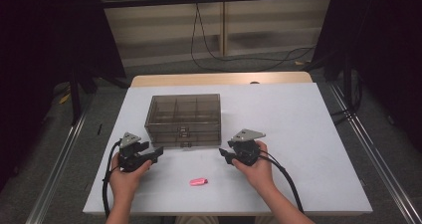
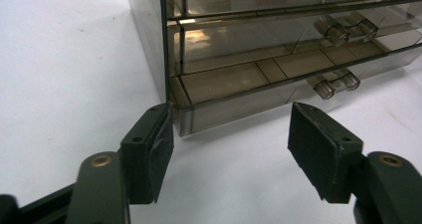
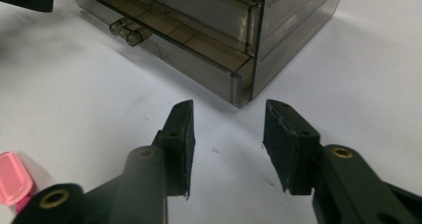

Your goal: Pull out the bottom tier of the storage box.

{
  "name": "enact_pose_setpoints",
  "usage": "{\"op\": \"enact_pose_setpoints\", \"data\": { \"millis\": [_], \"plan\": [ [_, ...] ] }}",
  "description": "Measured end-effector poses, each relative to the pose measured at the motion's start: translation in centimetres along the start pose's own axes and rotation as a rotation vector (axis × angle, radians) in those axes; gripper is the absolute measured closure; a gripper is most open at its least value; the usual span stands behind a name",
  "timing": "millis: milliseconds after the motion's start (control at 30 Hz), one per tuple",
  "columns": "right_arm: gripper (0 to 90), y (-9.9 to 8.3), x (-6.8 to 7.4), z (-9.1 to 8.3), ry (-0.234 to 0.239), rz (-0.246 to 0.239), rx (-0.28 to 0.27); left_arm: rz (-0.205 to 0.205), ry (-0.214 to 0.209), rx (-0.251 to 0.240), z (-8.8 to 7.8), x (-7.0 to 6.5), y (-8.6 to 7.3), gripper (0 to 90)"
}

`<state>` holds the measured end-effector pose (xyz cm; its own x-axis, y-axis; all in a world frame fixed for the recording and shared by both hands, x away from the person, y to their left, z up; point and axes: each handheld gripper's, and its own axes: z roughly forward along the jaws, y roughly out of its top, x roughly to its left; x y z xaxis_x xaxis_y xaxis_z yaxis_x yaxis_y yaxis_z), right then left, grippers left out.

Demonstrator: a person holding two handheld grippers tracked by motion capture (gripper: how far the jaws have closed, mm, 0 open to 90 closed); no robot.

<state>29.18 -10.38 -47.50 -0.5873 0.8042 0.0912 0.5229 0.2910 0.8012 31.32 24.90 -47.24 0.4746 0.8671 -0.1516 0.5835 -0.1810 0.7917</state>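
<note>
A smoky translucent plastic drawer cabinet [image 1: 184, 119] stands near the middle of the white table [image 1: 308, 134], its lowest drawer [image 2: 234, 92] pulled slightly out from the front. The left gripper [image 1: 158, 153] sits low at the cabinet's front left corner, jaws apart with nothing between them (one pad [image 2: 160, 134] looks almost against the drawer's corner, contact unclear). The right gripper [image 1: 223, 154] faces the front right corner, jaws also parted and empty, just short of the drawer. A small pink plastic piece [image 1: 198, 181] lies on the table between the hands, nearer the person.
</note>
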Motion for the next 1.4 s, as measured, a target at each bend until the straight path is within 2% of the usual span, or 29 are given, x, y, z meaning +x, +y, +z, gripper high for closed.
{"op": "enact_pose_setpoints", "data": {
  "millis": [100, 633, 867, 967, 1033, 1200, 1400],
  "plan": [
    [60.0, 0.1, 0.0, 0.4, -0.009, -0.002, 0.01, -0.01, 0.016, -0.001, 0.2, 0.1, 0.0, 35.8],
    [64.4, 1.6, 0.5, 1.9, -0.021, -0.022, 0.018, -0.013, 0.006, 0.0, 0.7, 0.2, 0.1, 43.6],
    [68.1, 1.4, 0.5, 2.3, -0.015, -0.017, 0.025, -0.01, 0.01, 0.004, 0.7, 0.3, 0.2, 45.6],
    [69.3, 1.4, 0.5, 2.5, -0.016, -0.012, 0.018, -0.025, 0.008, -0.002, 0.7, 0.3, 0.1, 46.6],
    [70.4, 1.4, 0.5, 2.5, -0.021, -0.013, 0.018, -0.013, 0.011, 0.004, 0.7, 0.3, 0.1, 46.8],
    [70.8, 1.3, 0.6, 2.6, -0.023, -0.004, 0.023, -0.018, 0.015, 0.005, 0.7, 0.3, 0.2, 48.3],
    [71.5, 1.2, 0.6, 2.4, -0.015, -0.016, 0.031, -0.025, 0.017, 0.004, 0.6, 0.2, 0.2, 48.5]
  ]
}}
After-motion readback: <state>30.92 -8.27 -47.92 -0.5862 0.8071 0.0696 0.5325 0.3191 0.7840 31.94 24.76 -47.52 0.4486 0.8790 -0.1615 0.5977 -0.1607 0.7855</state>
